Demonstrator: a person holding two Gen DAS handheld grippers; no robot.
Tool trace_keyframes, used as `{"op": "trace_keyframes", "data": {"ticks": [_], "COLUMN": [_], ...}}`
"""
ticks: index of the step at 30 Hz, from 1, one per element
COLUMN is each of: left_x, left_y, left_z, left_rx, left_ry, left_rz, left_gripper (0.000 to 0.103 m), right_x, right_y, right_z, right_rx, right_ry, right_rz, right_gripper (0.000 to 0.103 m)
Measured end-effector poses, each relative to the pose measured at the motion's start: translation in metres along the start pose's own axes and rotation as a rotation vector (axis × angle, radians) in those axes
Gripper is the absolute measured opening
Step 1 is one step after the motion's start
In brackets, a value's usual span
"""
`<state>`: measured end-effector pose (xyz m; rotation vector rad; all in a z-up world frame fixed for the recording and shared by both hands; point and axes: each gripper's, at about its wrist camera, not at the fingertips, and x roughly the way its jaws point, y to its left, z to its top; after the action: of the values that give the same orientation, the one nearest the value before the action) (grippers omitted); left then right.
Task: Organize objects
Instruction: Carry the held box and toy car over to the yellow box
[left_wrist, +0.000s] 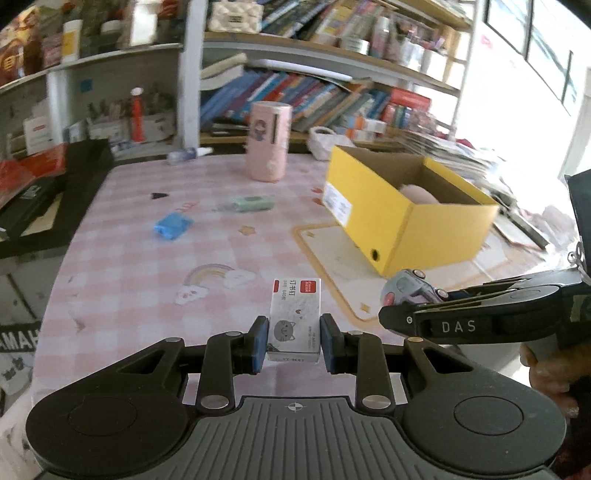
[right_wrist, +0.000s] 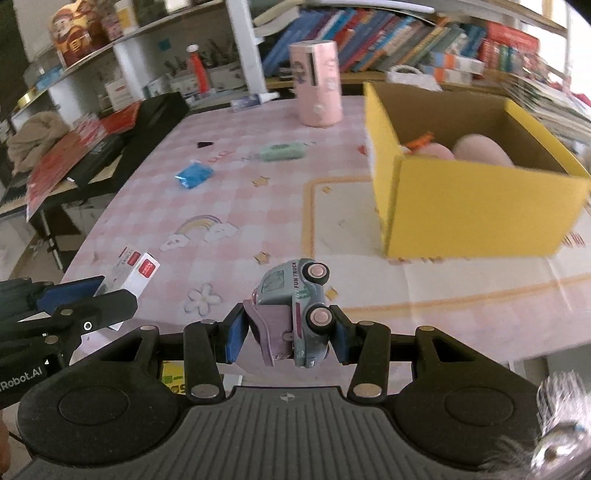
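My left gripper (left_wrist: 294, 343) is shut on a small white staples box (left_wrist: 294, 317) with a red label and a cat drawing, held above the table's near edge. It also shows in the right wrist view (right_wrist: 131, 275). My right gripper (right_wrist: 290, 338) is shut on a grey-blue and purple toy truck (right_wrist: 295, 306), held on its side. The truck also shows in the left wrist view (left_wrist: 406, 290), to the right of my left gripper. An open yellow cardboard box (right_wrist: 476, 206) stands on the table at the right, with pink soft things inside.
On the pink checked tablecloth (left_wrist: 147, 266) lie a blue packet (left_wrist: 173, 226), a green packet (left_wrist: 255, 203) and a small black triangle (left_wrist: 159, 195). A pink cylinder (left_wrist: 269, 142) stands at the back. Bookshelves stand behind; a black case (left_wrist: 55, 192) sits left.
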<state>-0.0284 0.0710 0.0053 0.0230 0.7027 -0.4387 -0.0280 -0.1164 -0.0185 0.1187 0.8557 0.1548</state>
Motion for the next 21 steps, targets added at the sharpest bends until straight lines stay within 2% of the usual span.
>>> {"op": "trace_keyframes", "data": {"ticks": [10,21], "left_x": [0.004,0.019], "left_y": [-0.039,-0.078], "left_z": [0.0,0.011], "left_rx": [0.11,0.206], "left_ry": [0.001,-0.005], "left_rz": [-0.112,-0.199], "left_gripper": [0.028,0.028], "right_x": [-0.035,-0.058], "right_y": [-0.038,-0.078], "right_z": [-0.032,-0.046], "right_rx": [0.148,0.262], "right_ry": [-0.033,-0.063], "right_rz": [-0.102,-0.187], "right_gripper": [0.043,0.043]}}
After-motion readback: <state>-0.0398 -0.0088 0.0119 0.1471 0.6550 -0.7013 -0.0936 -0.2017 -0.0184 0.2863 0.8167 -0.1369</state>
